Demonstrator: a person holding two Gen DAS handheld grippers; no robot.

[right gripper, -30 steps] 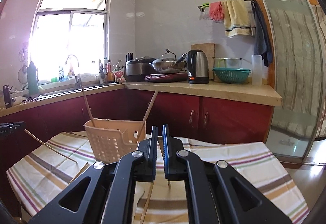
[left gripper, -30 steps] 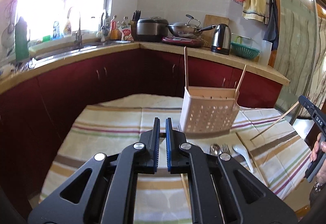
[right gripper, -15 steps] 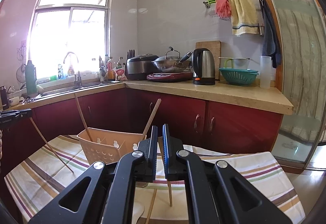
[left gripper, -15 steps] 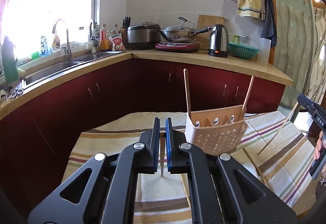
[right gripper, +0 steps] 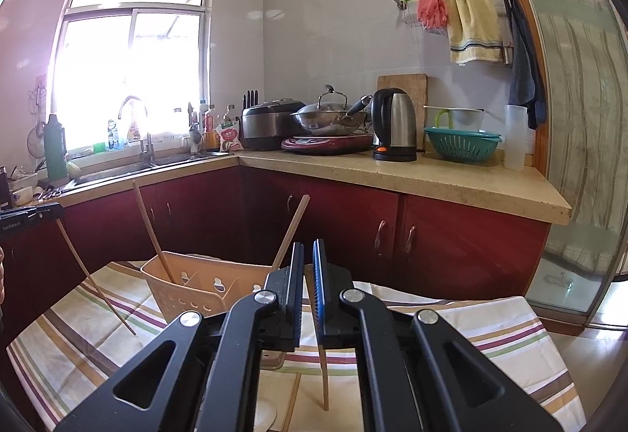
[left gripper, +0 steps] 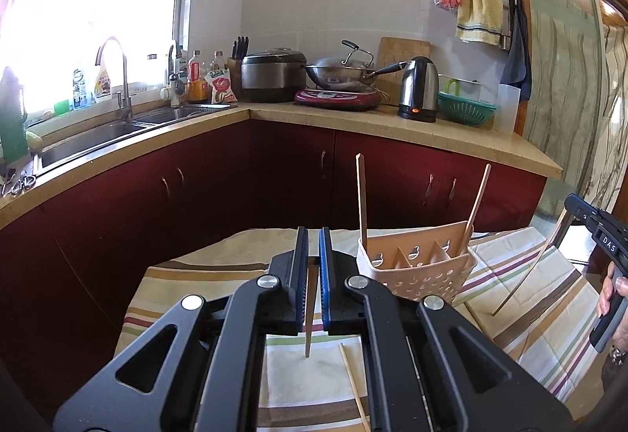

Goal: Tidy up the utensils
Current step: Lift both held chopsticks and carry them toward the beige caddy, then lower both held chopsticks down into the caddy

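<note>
- My left gripper [left gripper: 313, 277], lower centre, pinches one chopstick [left gripper: 309, 330] hanging tip-down.
- My right gripper [right gripper: 308, 288] likewise clamps a second chopstick [right gripper: 324, 373].
- The caddy [left gripper: 416, 271] sits right of centre on the striped cloth [left gripper: 188, 290].
- Risk, I judge: the narrow pinches may let either stick pivot and miss its compartment.

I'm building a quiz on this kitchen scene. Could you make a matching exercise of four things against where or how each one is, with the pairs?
Things:
1. left gripper
2. right gripper
3. utensil caddy
4. kettle

Places or states:
A. on the counter, beside the green colander
B. on the striped tablecloth, two chopsticks standing in it
C. shut on a chopstick, caddy ahead to its right
D. shut on a chopstick, caddy ahead to its left

Pairs: 1-C, 2-D, 3-B, 4-A
</note>
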